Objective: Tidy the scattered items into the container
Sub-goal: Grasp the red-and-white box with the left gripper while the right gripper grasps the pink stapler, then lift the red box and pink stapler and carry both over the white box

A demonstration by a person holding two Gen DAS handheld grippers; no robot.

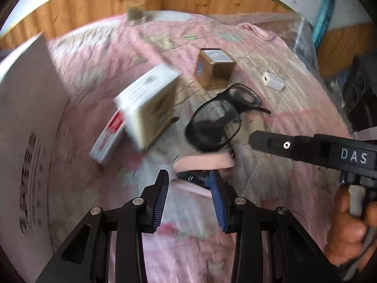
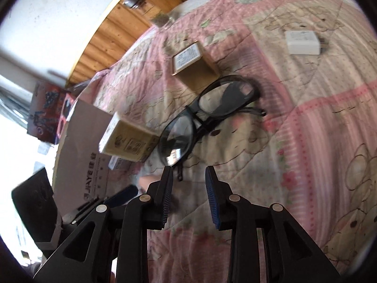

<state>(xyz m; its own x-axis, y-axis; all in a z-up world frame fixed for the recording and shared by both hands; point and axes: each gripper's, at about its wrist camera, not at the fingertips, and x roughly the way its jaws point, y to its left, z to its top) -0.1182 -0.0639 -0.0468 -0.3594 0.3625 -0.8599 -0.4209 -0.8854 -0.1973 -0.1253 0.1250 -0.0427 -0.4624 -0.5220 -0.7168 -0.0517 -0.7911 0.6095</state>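
Your left gripper (image 1: 189,184) hangs with jaws apart over the quilt (image 1: 294,127), just short of the glasses (image 1: 219,118) (cardboard box (image 1: 26,108) at left).

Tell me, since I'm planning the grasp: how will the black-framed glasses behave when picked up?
The black-framed glasses look light and rigid. Their glossy lenses may slip or smudge, so the frame seems safer. The folded temples could swing open when lifted off the pink quilt.

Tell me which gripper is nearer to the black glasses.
Right. The right gripper has its open fingertips just short of the black glasses. The left gripper sits further back, open around a pink item.
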